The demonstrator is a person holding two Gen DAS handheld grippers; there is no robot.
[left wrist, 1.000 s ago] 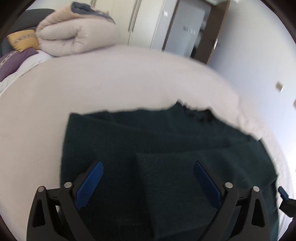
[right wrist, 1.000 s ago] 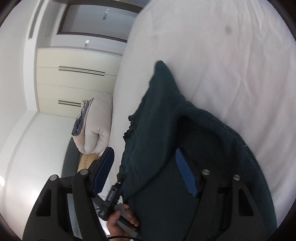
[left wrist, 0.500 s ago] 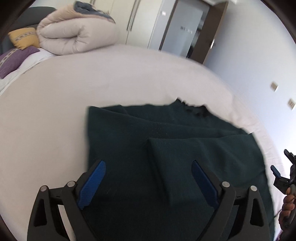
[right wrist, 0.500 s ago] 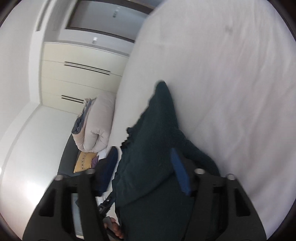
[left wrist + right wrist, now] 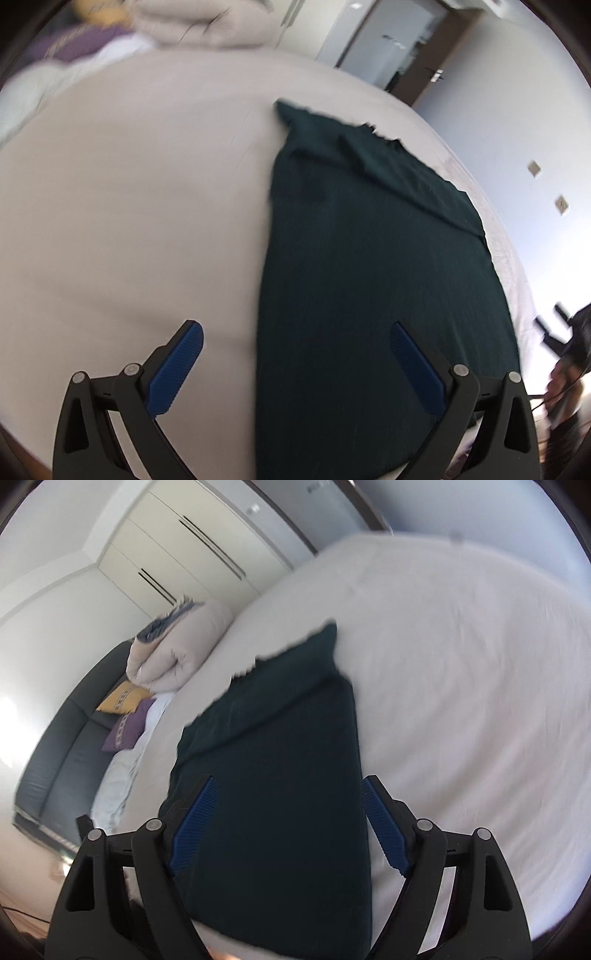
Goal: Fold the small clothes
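**Dark green sweater folded lengthwise on the bed, both grippers empty**

So the dark green sweater (image 5: 369, 277) is lying flat on the white bed sheet (image 5: 129, 203), folded into a long narrow strip; a flap of it lies diagonally across the far end, and the ragged neckline edge shows up there too; in the right wrist view the same sweater (image 5: 280, 775) runs straight away from the camera with that folded-over band near the top.

The left gripper (image 5: 295, 369) has its fingers spread wide with nothing between them; the left blue pad (image 5: 177, 365) sits over bare sheet and the other pad sits over the knit, so the sweater's left edge runs between them; can't tell if they're touching the fabric or just above it.

The right gripper (image 5: 288, 827) is also wide open, not pinching anything; its two blue pads straddle the near part of the strip, one just at each long edge.

Background stuff: a rolled beige duvet (image 5: 173, 653) at the head of the bed; a yellow cushion (image 5: 123, 699) and a purple cushion (image 5: 127, 729) beside it against a dark headboard (image 5: 55, 746); cream wardrobe doors (image 5: 177, 550) behind; everything's a bit motion-blurred, especially at the edges of the left view.
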